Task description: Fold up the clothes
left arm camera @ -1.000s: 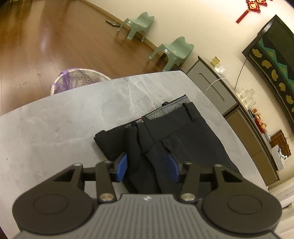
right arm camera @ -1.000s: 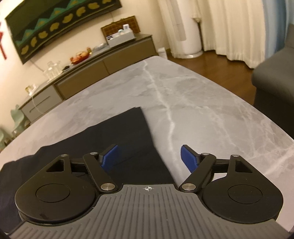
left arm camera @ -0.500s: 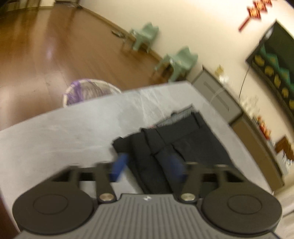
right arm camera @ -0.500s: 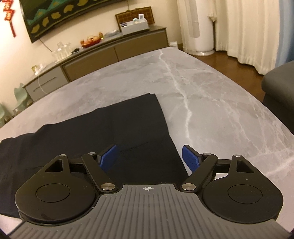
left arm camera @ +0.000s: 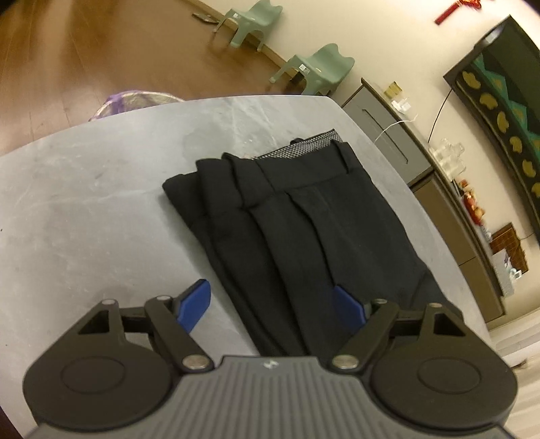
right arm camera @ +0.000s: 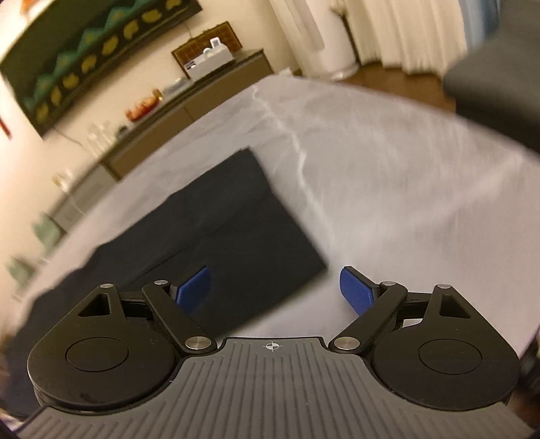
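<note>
Left gripper point(left arm camera: 271, 305) and right gripper point(right arm camera: 275, 287), jaws wide apart, apparently holding nothing.

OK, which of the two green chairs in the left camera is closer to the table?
The green chair on the right, just beyond the table corner beside the grey cabinet; the other chair stands farther along the wall.

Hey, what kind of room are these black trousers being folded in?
Most likely a home living or dining room: the black trousers lie on a grey marble-look table, with a long low sideboard along the wall, pale curtains, and two small mint-green plastic chairs on wooden flooring.
</note>
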`<state>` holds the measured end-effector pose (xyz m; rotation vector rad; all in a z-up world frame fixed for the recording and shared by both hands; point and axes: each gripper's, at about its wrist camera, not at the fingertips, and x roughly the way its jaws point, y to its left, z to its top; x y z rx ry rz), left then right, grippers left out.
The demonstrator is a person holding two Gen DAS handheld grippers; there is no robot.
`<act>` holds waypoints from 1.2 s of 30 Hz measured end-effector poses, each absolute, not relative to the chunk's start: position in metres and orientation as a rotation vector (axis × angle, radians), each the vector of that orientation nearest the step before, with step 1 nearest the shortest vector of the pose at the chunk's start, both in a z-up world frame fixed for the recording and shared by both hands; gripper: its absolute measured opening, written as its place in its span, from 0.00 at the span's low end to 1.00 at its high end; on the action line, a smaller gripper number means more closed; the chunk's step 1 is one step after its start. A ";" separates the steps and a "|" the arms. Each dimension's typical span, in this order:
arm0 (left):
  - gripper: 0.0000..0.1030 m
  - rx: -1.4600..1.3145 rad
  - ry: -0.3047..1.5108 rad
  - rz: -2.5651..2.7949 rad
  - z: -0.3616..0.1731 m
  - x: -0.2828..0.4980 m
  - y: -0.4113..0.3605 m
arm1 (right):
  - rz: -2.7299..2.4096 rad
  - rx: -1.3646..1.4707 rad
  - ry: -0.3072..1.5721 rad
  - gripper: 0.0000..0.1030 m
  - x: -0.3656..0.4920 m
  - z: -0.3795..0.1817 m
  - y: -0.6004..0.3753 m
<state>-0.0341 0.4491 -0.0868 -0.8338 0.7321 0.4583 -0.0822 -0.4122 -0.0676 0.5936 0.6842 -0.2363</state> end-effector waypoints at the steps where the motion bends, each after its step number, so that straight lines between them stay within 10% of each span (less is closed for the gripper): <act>1: 0.79 -0.848 0.731 0.451 -0.087 -0.034 0.449 | -0.222 0.634 0.678 0.85 -0.090 -0.071 -0.412; 14: 0.77 -0.879 0.713 0.388 -0.093 -0.021 0.448 | -0.024 0.832 0.597 0.85 -0.023 -0.092 -0.380; 16: 0.56 -0.855 0.730 0.392 -0.096 -0.015 0.447 | -0.008 0.823 0.607 0.63 -0.015 -0.095 -0.376; 17: 0.22 -0.843 0.738 0.394 -0.097 -0.012 0.446 | -0.020 0.813 0.620 0.48 -0.010 -0.097 -0.376; 18: 0.05 -0.831 0.746 0.395 -0.099 -0.009 0.446 | -0.043 0.809 0.645 0.10 -0.003 -0.102 -0.380; 19: 0.05 -0.818 0.755 0.397 -0.100 -0.006 0.445 | -0.057 0.812 0.660 0.00 0.002 -0.106 -0.383; 36: 0.04 -0.688 0.484 0.357 0.062 0.010 0.401 | 0.090 0.285 0.361 0.00 -0.046 0.081 -0.362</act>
